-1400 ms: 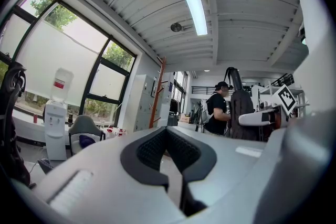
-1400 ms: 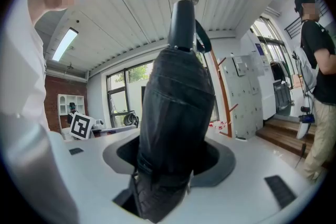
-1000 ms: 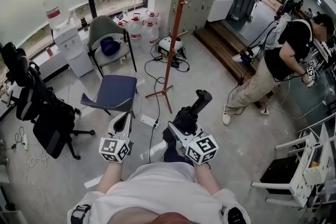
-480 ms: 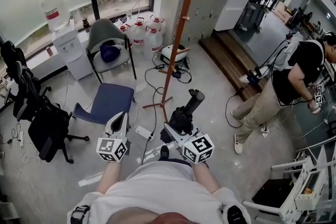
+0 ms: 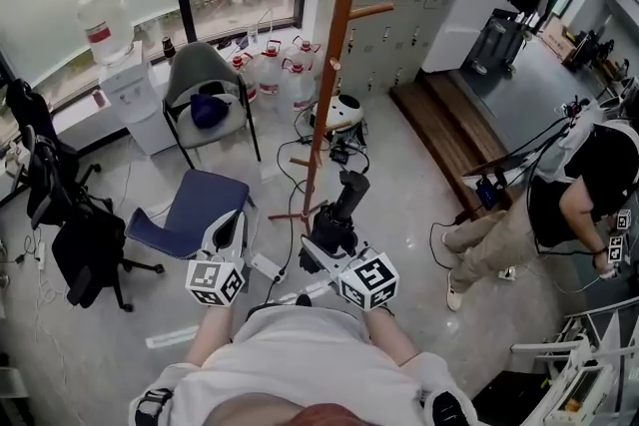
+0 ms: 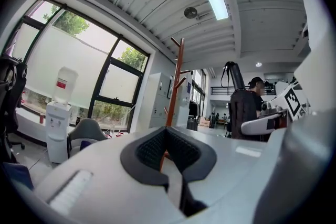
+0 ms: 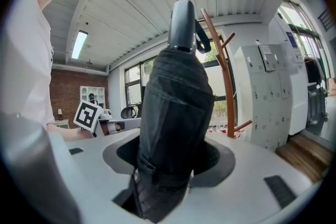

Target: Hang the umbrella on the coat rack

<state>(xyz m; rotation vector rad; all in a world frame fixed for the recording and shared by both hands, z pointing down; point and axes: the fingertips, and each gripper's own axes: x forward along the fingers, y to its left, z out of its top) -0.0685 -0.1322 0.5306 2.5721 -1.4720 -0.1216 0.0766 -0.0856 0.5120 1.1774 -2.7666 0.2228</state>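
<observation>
A folded black umbrella [image 5: 335, 218] stands up and forward from my right gripper [image 5: 321, 249], whose jaws are shut on its fabric body. Its handle [image 7: 182, 23] points up toward the ceiling in the right gripper view, the jaws [image 7: 168, 165] pressing the bundle from both sides. The orange-brown coat rack [image 5: 335, 65] stands just beyond the umbrella's tip, with pegs at several heights; it also shows as a pole [image 7: 226, 86] to the umbrella's right. My left gripper [image 5: 229, 232] is held level beside the right one, shut and empty, with the rack [image 6: 173, 86] straight ahead of it.
A blue-seated chair [image 5: 190, 205] lies just ahead of the left gripper. Behind it are a grey chair [image 5: 205, 80], a water dispenser [image 5: 125, 85] and water jugs [image 5: 282, 65]. Cables and a power strip [image 5: 265, 266] cross the floor. A person [image 5: 589, 205] stands at right.
Both grippers and the umbrella have travelled forward toward the coat rack, which now stands closer and larger. The person at right has slid toward the picture's edge.
</observation>
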